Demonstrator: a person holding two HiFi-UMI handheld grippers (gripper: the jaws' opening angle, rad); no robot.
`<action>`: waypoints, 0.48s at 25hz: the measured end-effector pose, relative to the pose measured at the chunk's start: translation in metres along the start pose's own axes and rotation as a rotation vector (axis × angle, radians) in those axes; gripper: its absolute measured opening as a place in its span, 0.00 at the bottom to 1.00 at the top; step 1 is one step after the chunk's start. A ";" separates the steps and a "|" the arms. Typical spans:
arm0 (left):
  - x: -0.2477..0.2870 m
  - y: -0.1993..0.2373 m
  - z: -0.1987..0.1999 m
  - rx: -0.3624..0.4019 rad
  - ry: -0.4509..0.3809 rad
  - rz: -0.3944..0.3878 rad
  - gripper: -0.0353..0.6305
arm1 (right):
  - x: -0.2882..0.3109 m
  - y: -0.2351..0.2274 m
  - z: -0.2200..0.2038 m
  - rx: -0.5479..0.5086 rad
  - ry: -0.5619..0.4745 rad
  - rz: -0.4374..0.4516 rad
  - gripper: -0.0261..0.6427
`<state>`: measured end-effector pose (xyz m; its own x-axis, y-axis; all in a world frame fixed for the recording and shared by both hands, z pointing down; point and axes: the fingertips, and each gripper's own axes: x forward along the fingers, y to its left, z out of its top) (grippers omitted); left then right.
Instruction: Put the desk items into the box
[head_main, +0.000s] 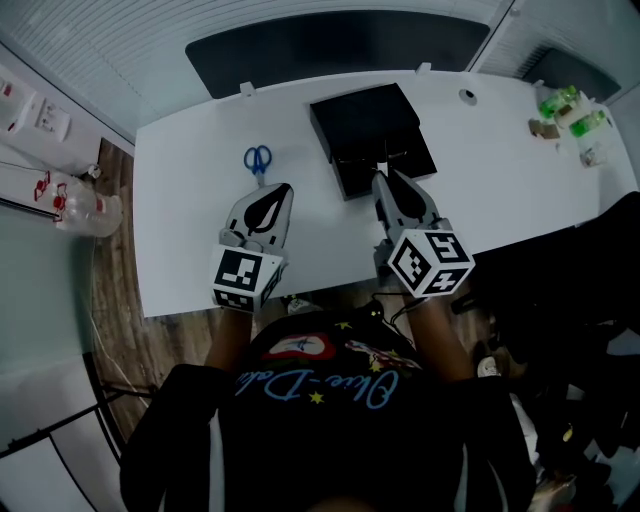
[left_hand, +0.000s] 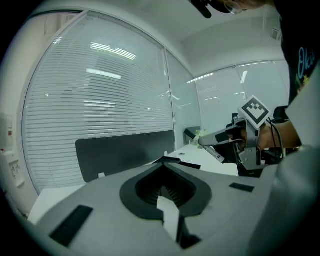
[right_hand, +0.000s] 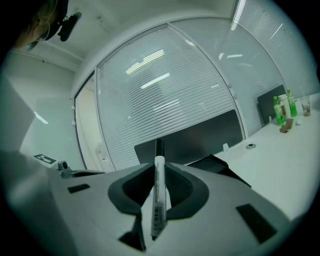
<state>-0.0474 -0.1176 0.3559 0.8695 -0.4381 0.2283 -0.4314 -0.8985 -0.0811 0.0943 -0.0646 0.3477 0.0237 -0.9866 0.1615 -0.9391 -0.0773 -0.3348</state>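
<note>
I'm finding the inside of the box (head_main: 365, 125) too dark to read; small items (head_main: 558, 103) at two o'clock are showing too tiny to identify.

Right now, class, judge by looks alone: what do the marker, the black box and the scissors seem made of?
Marker: likely plastic, smooth white barrel with print, black cap. Box: cardboard or thin plastic, matte black with flat, sharp-edged panels; the look leaves it open. Scissors: handles look like blue plastic; blades too small to judge.

Holding left gripper (head_main: 281, 190) aimed toward 1 o'clock, jaws together; right gripper (head_main: 381, 178) toward 11 o'clock, clamped on marker (right_hand: 158, 195)
</note>
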 end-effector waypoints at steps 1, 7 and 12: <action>0.002 -0.004 0.001 0.005 0.001 -0.009 0.06 | -0.004 -0.003 0.001 0.003 -0.005 -0.006 0.15; 0.016 -0.033 0.011 0.078 0.030 -0.054 0.06 | -0.031 -0.026 0.006 0.008 -0.025 -0.040 0.15; 0.031 -0.066 0.025 0.083 0.000 -0.114 0.06 | -0.058 -0.049 0.010 0.014 -0.041 -0.072 0.15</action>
<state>0.0145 -0.0725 0.3444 0.9116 -0.3333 0.2406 -0.3087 -0.9416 -0.1348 0.1425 -0.0048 0.3459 0.1053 -0.9835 0.1471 -0.9296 -0.1499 -0.3367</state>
